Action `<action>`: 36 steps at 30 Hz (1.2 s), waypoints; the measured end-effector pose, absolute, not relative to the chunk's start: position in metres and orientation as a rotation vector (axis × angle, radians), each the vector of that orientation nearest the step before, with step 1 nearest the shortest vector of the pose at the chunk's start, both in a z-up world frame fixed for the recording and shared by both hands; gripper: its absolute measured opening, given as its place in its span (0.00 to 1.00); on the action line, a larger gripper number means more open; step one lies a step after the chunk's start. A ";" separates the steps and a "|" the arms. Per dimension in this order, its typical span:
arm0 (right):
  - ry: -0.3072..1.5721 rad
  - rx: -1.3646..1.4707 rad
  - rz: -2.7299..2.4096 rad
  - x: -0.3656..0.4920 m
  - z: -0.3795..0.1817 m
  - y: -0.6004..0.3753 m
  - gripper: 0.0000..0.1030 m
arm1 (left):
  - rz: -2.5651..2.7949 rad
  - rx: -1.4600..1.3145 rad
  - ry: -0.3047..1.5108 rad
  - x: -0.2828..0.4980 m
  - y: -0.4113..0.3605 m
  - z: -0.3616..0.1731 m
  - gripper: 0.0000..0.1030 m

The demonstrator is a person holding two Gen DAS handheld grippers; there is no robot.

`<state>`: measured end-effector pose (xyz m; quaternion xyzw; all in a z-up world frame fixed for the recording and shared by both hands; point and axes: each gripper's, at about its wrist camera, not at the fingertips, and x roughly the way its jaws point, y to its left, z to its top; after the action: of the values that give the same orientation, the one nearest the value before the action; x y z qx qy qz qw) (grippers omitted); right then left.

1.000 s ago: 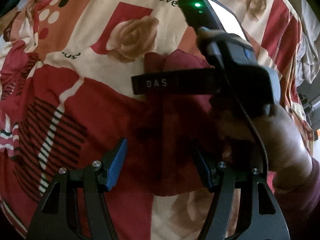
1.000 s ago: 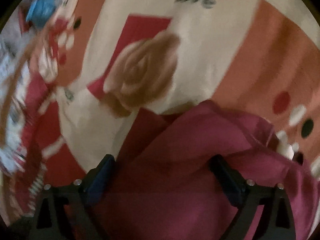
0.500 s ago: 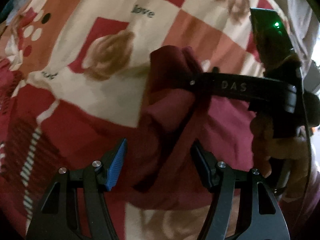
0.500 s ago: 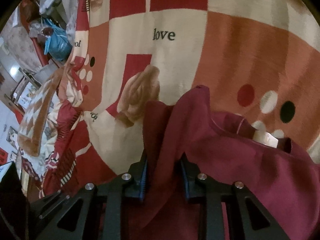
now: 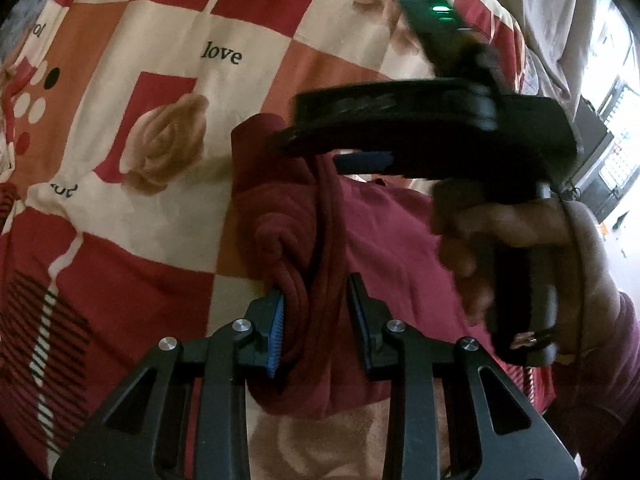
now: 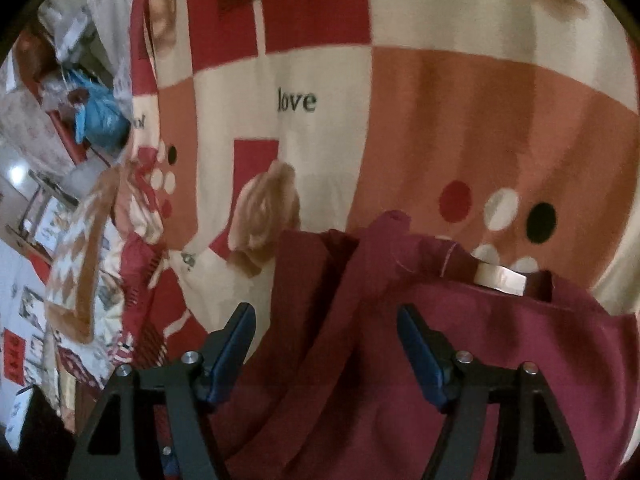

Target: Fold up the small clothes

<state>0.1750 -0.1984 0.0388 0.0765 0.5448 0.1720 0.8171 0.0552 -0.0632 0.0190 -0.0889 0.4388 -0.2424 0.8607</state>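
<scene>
A small maroon garment (image 5: 384,236) lies on a patterned red, cream and orange blanket (image 5: 168,200). My left gripper (image 5: 318,320) is shut on a bunched fold of the garment. The right gripper's body (image 5: 432,136) hovers over the garment in the left wrist view, held by a hand. In the right wrist view the right gripper (image 6: 326,344) is open above the maroon garment (image 6: 460,360), whose collar and label (image 6: 500,278) show at the right.
The blanket (image 6: 440,100) bears roses, dots and the word "love". Left of the bed edge are a blue bag (image 6: 98,120), a patterned quilt (image 6: 84,264) and floor clutter. A window (image 5: 616,152) is at the far right.
My left gripper has closed on the garment's fold. My right gripper, shut on the cloth half a second ago, has opened and let go. The right gripper has lifted over the garment.
</scene>
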 end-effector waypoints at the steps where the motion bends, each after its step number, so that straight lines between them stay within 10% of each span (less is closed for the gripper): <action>1: 1.176 0.148 0.368 0.177 0.034 -0.194 0.69 | -0.505 -0.181 0.921 0.054 -0.064 0.019 0.27; 5: 1.190 0.117 0.387 0.176 0.018 -0.181 0.66 | -0.464 -0.132 0.925 0.056 -0.067 0.015 0.27; 10: 1.118 0.057 0.369 0.167 0.020 -0.182 0.36 | -0.416 -0.102 0.943 0.058 -0.063 0.013 0.28; 27: 1.087 0.122 0.391 0.161 0.028 -0.202 0.31 | -0.448 -0.062 1.006 0.057 -0.067 0.010 0.57; 32: 1.062 0.142 0.386 0.154 0.038 -0.215 0.22 | -0.441 -0.105 1.000 0.057 -0.067 0.018 0.21; 36: 1.046 0.161 0.385 0.146 0.050 -0.230 0.20 | -0.462 -0.161 1.002 0.055 -0.067 0.031 0.15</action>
<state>0.1464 -0.2297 0.0498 0.0764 0.4957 0.1825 0.8457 0.0546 -0.0674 0.0310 -0.0766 0.4755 -0.2192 0.8485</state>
